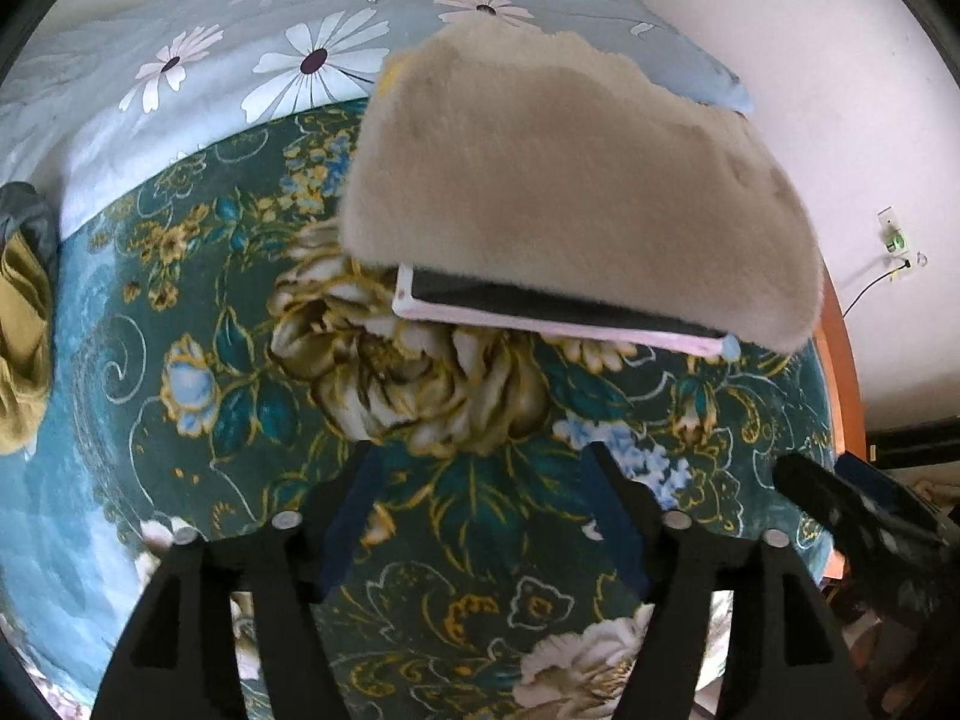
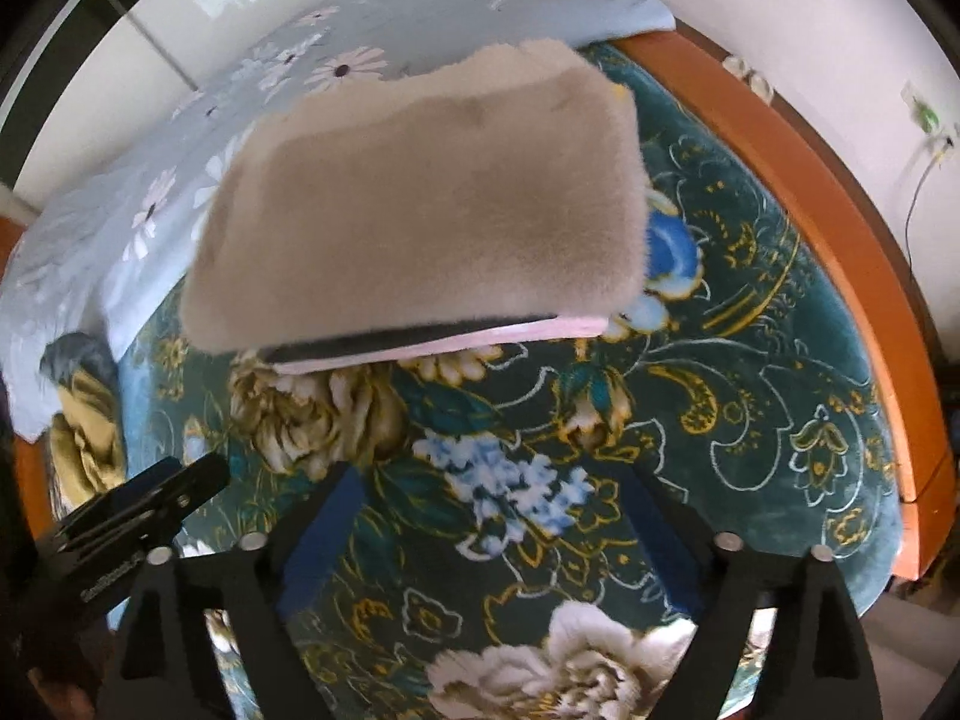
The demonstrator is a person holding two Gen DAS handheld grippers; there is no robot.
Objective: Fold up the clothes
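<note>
Black plastic left gripper (image 1: pixel 480 468) and right gripper (image 2: pixel 498 480): jaws spread wide, both empty, over a plush teal floral bedspread (image 1: pixel 180 312). Beyond them lies the folded beige fleece garment (image 1: pixel 564 180), a thick rounded rectangle with pink-and-dark layered edge, near a daisy-print quilt (image 1: pixel 180 60).

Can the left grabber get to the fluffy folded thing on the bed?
Probably yes. The left gripper is open and holds nothing, and the folded fluffy garment lies straight ahead on the green floral blanket. Only bare blanket lies between them.
</note>
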